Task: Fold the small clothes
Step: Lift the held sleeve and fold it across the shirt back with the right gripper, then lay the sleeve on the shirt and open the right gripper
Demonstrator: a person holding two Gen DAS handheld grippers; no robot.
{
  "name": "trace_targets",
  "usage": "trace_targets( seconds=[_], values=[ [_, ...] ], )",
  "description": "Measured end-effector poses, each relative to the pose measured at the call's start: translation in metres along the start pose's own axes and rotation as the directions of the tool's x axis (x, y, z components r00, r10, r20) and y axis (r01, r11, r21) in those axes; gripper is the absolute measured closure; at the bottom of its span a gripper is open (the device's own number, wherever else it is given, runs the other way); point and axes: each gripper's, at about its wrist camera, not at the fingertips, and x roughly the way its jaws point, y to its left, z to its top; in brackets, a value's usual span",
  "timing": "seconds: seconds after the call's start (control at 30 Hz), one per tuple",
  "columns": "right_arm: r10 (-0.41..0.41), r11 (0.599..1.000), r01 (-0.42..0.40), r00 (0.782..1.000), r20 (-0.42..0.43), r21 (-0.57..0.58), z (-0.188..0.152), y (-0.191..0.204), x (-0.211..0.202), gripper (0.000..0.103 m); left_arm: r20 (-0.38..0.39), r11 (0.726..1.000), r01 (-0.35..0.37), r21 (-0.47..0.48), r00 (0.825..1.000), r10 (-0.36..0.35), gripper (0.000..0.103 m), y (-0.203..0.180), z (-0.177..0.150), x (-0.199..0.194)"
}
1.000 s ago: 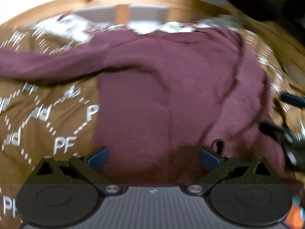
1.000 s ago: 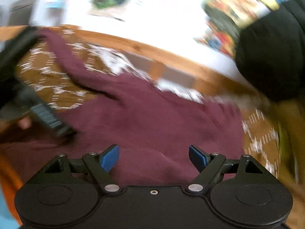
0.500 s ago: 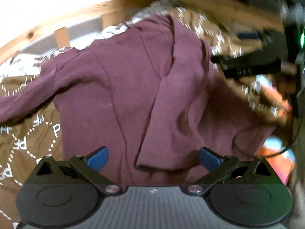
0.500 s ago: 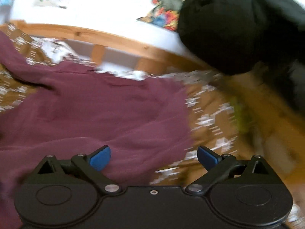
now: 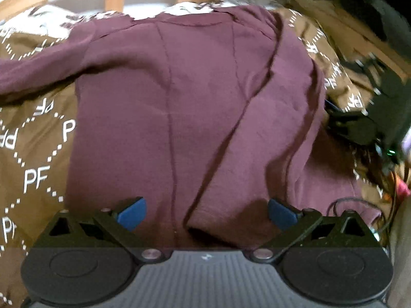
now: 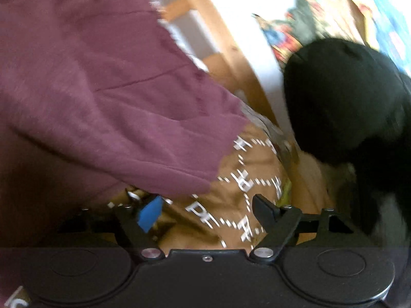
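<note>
Maroon top (image 5: 195, 107), brown "PF"-lettered bedspread (image 5: 36, 154)

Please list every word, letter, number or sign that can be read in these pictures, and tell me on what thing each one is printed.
"PF": white letters repeated on the brown bedcover, joined by dotted white diamonds; seen again on it in the right wrist view, blurred.
"P": single letters on the same bedcover, cut off by folds or by the maroon top.
Colourful pictures on the wall: too blurred to read.
Maroon top: no text visible.

Maroon long-sleeved top (image 5: 195, 107) lies flat, 1 sleeve folded inward.
</note>
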Motion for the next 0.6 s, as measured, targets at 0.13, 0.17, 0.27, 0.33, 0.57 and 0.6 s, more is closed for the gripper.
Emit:
trace_targets(
  seconds=[0.13,0.17,0.27,0.33,0.57,0.6],
  values=[
    [-0.039,0.966,0.066,0.993,0.111,-0.252,-0.003,0.024,0.005,0.026,-0.012,0.999,-0.016,0.051,1.000,0.017,0.001,-0.010,-0.005,0.002],
    [-0.036,0.954,0.075,0.990,0.138,-0.289,-0.005,0.028,0.006,0.028,-0.014,0.998,-0.018,0.053,1.000,0.019,0.001,-0.012,-0.006,0.003],
    [-0.006,0.928,0.065,0.987,0.161,-0.366,-0.010,0.034,0.008,0.067,-0.023,0.999,-0.015,0.044,1.000,0.016,0.001,-0.011,-0.006,0.005],
    [0.004,0.918,0.055,0.989,0.148,-0.392,-0.012,0.040,0.007,0.089,-0.026,0.999,-0.012,0.037,1.000,0.013,0.001,-0.010,-0.005,0.005],
    [-0.042,0.987,0.057,0.994,0.105,-0.147,-0.003,0.013,-0.009,0.093,-0.036,0.997,-0.030,0.067,0.999,0.033,0.001,-0.016,-0.007,0.008],
    [-0.032,0.998,0.037,0.996,0.077,-0.054,0.000,0.004,-0.011,0.093,-0.043,0.997,-0.035,0.073,0.998,0.038,0.001,-0.017,-0.007,0.010]
  ],
)
